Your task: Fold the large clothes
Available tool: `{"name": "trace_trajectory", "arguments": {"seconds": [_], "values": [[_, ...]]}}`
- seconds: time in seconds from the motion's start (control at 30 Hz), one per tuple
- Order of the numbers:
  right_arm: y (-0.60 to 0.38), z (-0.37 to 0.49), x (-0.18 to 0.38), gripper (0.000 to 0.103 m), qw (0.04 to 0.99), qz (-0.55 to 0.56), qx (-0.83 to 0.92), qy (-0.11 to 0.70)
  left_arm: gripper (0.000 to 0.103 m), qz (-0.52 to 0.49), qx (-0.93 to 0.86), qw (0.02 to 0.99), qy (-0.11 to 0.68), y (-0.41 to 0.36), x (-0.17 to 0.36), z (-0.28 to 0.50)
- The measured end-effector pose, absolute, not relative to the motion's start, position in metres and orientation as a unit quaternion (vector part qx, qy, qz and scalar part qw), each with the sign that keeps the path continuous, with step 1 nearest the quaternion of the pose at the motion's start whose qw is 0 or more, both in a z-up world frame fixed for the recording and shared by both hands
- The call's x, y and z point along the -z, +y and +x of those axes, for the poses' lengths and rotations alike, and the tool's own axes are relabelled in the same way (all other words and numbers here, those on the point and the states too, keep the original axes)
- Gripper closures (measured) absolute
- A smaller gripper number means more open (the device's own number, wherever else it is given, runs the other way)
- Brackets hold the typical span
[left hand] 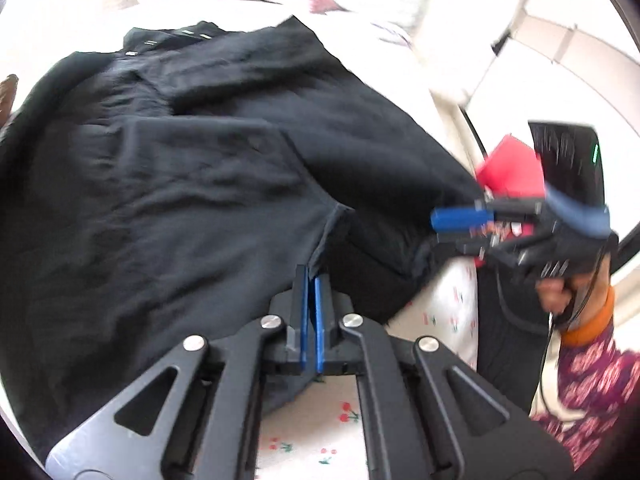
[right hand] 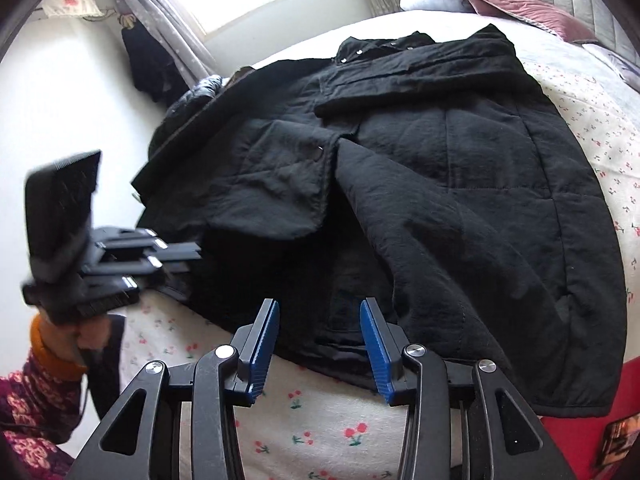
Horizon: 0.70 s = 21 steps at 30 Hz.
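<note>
Coat lies spread on the bed, collar toward the pillows, sleeves already crossed over the chest. Left claw is pinched on the hem edge, likely to lift it. Right claw hangs open just short of the hem. Bare sheet near the hem, wall close on the left.
</note>
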State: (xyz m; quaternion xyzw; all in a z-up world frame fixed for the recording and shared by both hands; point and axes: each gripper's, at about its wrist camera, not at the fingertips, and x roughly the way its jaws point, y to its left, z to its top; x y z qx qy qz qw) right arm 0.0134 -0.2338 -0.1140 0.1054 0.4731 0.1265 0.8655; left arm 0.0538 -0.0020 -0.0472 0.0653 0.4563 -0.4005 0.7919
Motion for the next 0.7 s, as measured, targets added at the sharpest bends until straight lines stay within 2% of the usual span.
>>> {"name": "trace_trajectory", "arguments": {"seconds": [0.3,0.57,0.63,0.7], "values": [[-0.196,0.017,0.120,0.059,0.855,0.027,-0.166,0.490,0.100,0.012,0.383,0.810,0.443,0.019,0.035,0.072],[-0.184,0.047,0.157,0.060,0.836,-0.042,-0.088,0.540,0.100,0.014,0.393,0.817,0.421,0.022,0.022,0.067],[-0.185,0.049,0.156,0.070,0.838,-0.046,-0.075,0.539,0.100,0.011,0.394,0.821,0.414,0.025,0.016,0.066],[-0.186,0.050,0.154,0.096,0.838,-0.030,-0.087,0.538,0.100,0.005,0.395,0.824,0.406,0.029,0.010,0.066]]}}
